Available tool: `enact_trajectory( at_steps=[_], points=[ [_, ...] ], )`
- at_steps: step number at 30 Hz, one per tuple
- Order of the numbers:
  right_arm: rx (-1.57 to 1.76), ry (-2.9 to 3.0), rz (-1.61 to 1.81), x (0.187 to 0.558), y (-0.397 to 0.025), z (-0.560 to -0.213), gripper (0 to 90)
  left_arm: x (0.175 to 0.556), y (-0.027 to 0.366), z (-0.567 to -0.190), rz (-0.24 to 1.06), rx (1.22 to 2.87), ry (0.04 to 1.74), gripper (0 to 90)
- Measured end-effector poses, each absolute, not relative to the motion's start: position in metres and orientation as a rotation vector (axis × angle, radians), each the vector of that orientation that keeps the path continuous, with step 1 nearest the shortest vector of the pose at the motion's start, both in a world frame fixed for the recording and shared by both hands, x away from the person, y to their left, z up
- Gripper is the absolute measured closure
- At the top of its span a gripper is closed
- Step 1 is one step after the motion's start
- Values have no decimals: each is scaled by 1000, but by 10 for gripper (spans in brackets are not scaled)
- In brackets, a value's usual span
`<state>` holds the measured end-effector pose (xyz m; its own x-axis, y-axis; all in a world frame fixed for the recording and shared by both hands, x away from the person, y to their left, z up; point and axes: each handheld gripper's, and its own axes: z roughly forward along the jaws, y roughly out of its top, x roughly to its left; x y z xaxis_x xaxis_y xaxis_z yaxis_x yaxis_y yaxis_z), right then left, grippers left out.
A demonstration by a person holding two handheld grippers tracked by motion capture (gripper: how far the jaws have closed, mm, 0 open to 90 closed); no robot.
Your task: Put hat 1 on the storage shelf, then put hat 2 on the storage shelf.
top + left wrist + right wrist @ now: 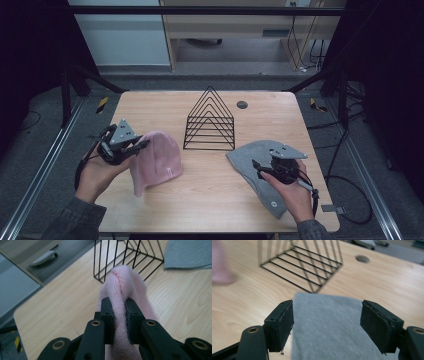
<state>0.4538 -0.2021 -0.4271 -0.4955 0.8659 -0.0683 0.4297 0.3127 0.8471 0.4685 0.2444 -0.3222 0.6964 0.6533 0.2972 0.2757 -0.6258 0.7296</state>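
Observation:
A pink knit beanie (157, 160) lies left of centre on the wooden table (210, 200). My left gripper (140, 146) is shut on a raised fold of the pink beanie (122, 290), pinched between the jaws at my left gripper (119, 312). A grey beanie (250, 160) lies flat at the right. My right gripper (257, 169) hovers over it, open. In the right gripper view the grey beanie (329, 325) spreads between the wide-apart jaws of my right gripper (327, 325), which do not touch it.
A black wire triangular rack (211, 120) stands at the table's middle back, also seen as the rack (125, 257) and the rack (304, 267). A round cable hole (242, 104) lies behind it. Cables trail on the floor at the right.

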Motion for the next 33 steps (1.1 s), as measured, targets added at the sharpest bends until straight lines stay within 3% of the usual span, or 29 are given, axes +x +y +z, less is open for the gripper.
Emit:
enact_trajectory(
  at_steps=[11, 33],
  points=[
    [895, 2221, 1116, 445, -151, -370, 283, 480, 233, -272, 763, 2251, 624, 790],
    [714, 2391, 1121, 463, -75, -354, 320, 480, 236, -233, 728, 2175, 590, 787]
  ],
)
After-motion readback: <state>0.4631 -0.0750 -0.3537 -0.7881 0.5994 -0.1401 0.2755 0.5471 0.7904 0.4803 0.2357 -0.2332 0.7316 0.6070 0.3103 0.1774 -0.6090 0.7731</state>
